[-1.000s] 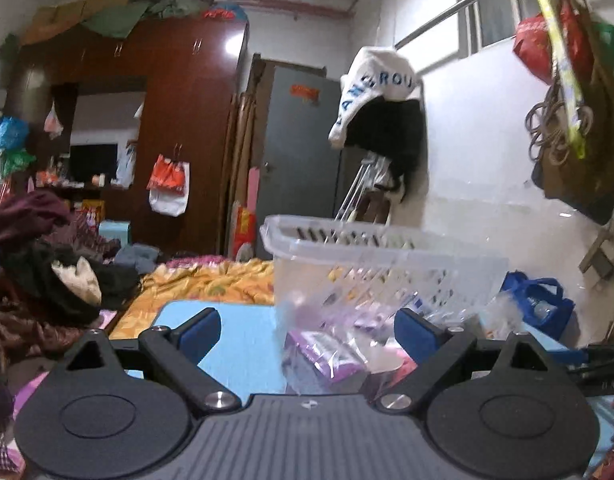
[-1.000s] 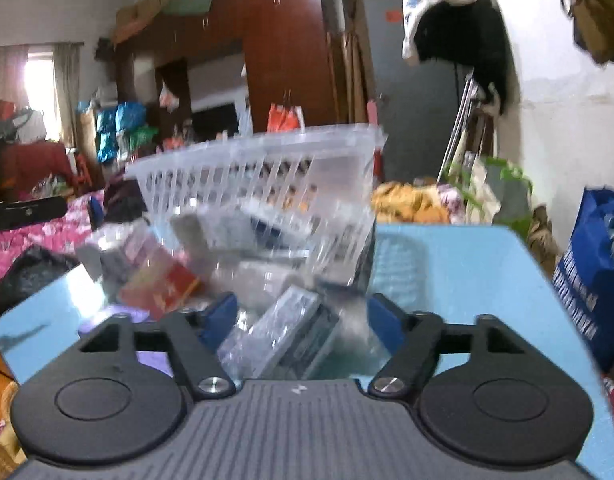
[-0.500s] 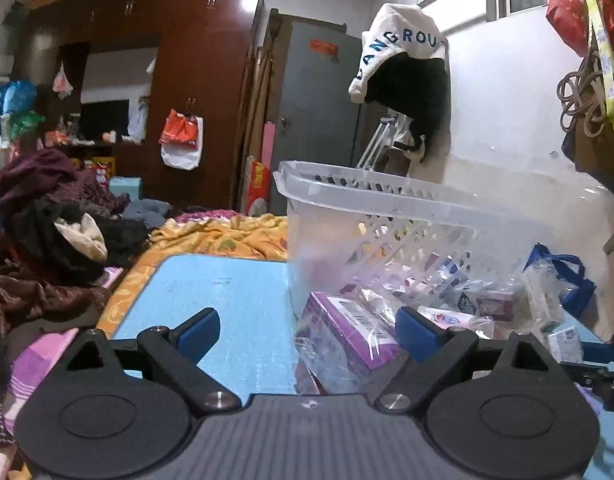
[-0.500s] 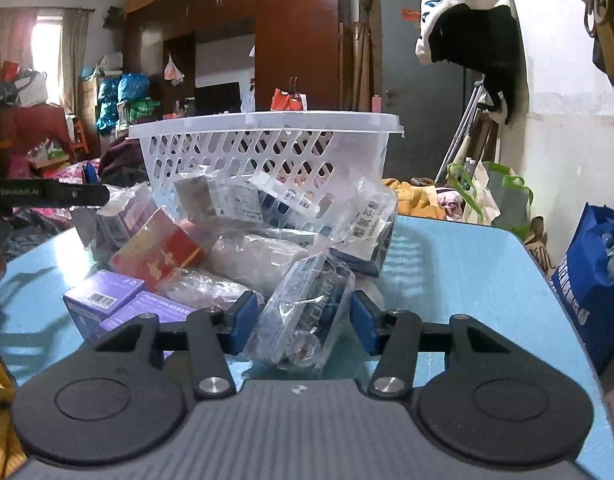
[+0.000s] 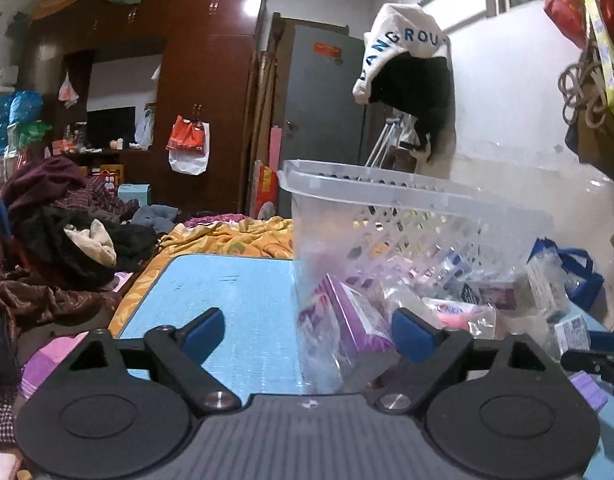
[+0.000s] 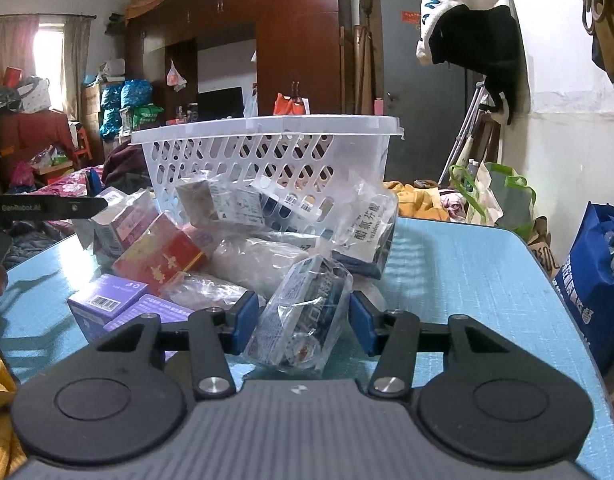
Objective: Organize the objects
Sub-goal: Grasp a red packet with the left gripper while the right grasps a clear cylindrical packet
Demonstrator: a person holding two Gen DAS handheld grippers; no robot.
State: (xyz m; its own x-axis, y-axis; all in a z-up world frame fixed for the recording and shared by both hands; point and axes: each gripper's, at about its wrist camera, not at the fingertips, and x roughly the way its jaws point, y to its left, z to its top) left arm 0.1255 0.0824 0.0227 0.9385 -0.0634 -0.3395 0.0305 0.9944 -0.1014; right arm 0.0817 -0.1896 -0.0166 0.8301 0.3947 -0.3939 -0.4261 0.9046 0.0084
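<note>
A clear slotted basket (image 5: 387, 200) (image 6: 267, 128) stands on the blue table (image 5: 235, 288) (image 6: 467, 264), with bagged medicine boxes piled against its near side. My left gripper (image 5: 307, 334) is low over the table and its jaws are closing. A purple box in a clear bag (image 5: 347, 320) lies between them, close to the right finger, while the left finger stands apart from it. My right gripper (image 6: 303, 320) is shut on a clear-bagged packet with dark print (image 6: 307, 312) at the front of the pile.
A red box (image 6: 159, 256), purple boxes (image 6: 107, 300) and white packets (image 6: 235, 204) crowd the pile. Clothes heap on the bed (image 5: 67, 232) to the left. A blue bag (image 6: 595, 280) stands off the table's right edge. Bare tabletop lies right of the pile.
My right jaws narrowed from wide onto the bagged packet. The left gripper sank a little toward the table, and its jaws drew in slightly around the purple box.
</note>
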